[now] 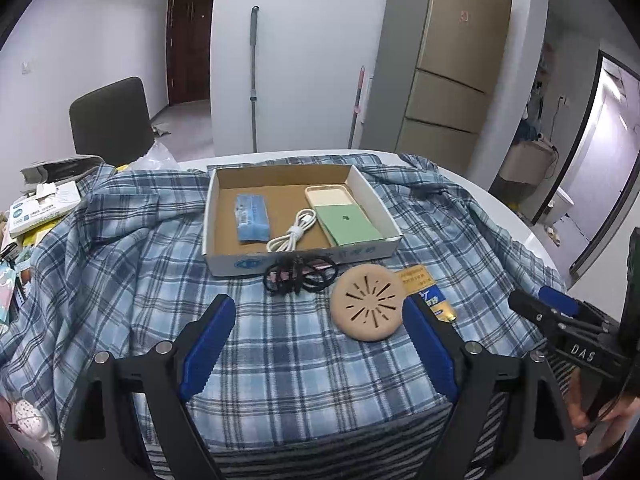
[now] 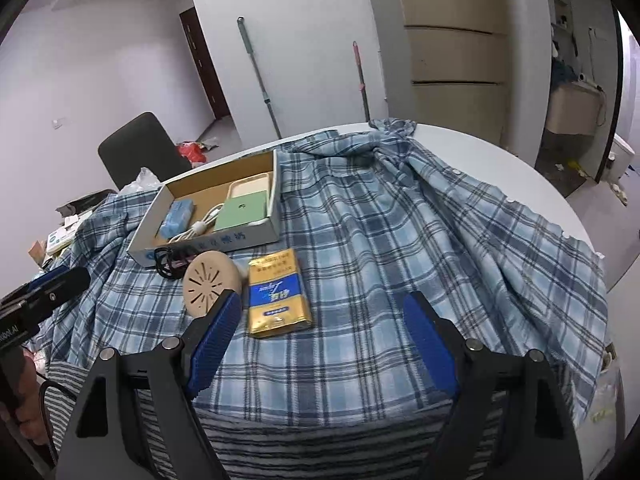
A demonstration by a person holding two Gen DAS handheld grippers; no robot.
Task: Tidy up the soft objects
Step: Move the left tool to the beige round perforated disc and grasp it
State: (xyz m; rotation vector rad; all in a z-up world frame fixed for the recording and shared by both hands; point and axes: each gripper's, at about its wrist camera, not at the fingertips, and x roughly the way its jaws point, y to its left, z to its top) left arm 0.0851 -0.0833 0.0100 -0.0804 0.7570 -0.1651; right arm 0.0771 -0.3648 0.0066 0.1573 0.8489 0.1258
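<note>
A cardboard box point(image 1: 224, 196) point(image 2: 276, 200) sits on a blue plaid cloth point(image 1: 132, 264) point(image 2: 400, 220). It holds a blue tissue pack point(image 1: 251, 218) point(image 2: 178, 214), a coiled white cable point(image 1: 294, 230) point(image 2: 200, 226) and a green and cream phone case point(image 1: 342, 216) point(image 2: 242, 210). In front of the box lie a black cable point(image 1: 298, 278) point(image 2: 168, 262), a round tan silicone disc point(image 1: 368, 306) point(image 2: 210, 282) and a gold and blue tissue pack point(image 1: 428, 292) point(image 2: 276, 292). My left gripper point(image 1: 320, 348) is open and empty, near the disc. My right gripper point(image 2: 324, 344) is open and empty, near the gold pack.
The cloth covers a round white table point(image 2: 500, 160) point(image 1: 512, 224). Boxes and papers point(image 1: 40, 208) are piled at the left. A dark chair point(image 1: 110, 120) point(image 2: 140, 148) stands behind. The right gripper also shows in the left wrist view point(image 1: 556, 312).
</note>
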